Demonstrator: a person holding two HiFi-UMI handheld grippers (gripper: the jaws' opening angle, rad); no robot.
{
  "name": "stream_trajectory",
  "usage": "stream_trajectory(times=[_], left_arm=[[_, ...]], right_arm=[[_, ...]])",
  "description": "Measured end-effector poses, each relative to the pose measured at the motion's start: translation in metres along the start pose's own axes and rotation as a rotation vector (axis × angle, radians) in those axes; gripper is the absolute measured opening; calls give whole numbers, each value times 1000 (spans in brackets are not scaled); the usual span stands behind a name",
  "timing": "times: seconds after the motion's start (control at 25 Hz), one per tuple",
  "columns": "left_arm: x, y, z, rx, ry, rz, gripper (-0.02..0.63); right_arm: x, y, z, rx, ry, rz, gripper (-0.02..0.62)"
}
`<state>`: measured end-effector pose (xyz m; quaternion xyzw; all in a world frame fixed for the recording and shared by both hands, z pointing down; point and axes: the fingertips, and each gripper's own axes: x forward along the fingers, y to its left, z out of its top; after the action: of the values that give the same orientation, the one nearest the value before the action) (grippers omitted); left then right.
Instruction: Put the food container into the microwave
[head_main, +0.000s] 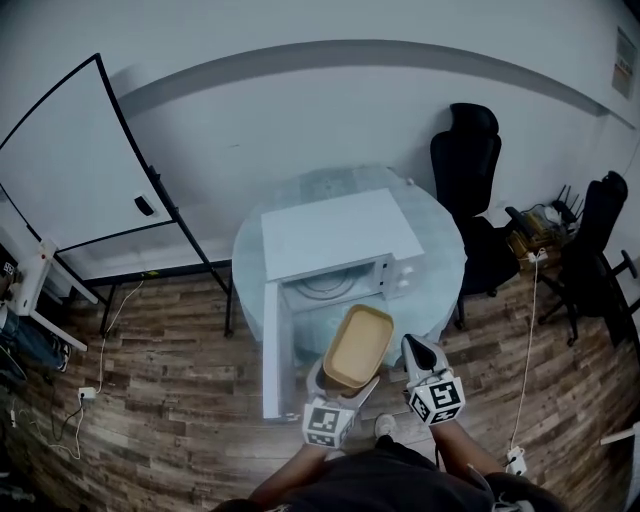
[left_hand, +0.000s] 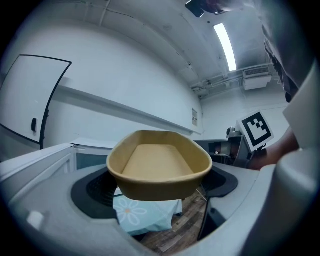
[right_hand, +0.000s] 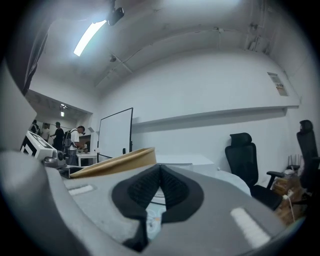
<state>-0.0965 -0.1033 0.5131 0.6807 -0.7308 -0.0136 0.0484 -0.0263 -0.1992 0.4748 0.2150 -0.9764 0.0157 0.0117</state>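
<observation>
Tan oval food container (head_main: 358, 345), long axis toward open microwave (head_main: 335, 262), near end in left tool (head_main: 340, 392); right tool (head_main: 413, 347) closed.

I see a tan food container (head_main: 358, 346), a white microwave (head_main: 340, 235), a pale-blue flowered bench cloth (left_hand: 142, 215) and a brown plank floor (head_main: 160, 400).

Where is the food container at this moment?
Head view, lower centre: the food container is held by the left gripper just in front of the open microwave, with the right gripper close on its right.
</observation>
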Motion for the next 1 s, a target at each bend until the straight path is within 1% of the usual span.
stream_trajectory(times=[0.24,0.44,0.72,0.84,1.0], left_arm=[[29,12,-3,-3,4,89,523],[41,26,-10,1,23,183,523],[59,44,-27,7,82,317,523],[65,49,-29,6,78,367,523],[69,61,-34,1,84,433,523]], right_arm=[[39,-27,2,35,-6,93,2],[67,-38,-6,52,3,175,0],[98,-53,-17,65,10,280,1],[106,-57,-24,66,21,329,0],[119,-64,-27,66,29,371,1]])
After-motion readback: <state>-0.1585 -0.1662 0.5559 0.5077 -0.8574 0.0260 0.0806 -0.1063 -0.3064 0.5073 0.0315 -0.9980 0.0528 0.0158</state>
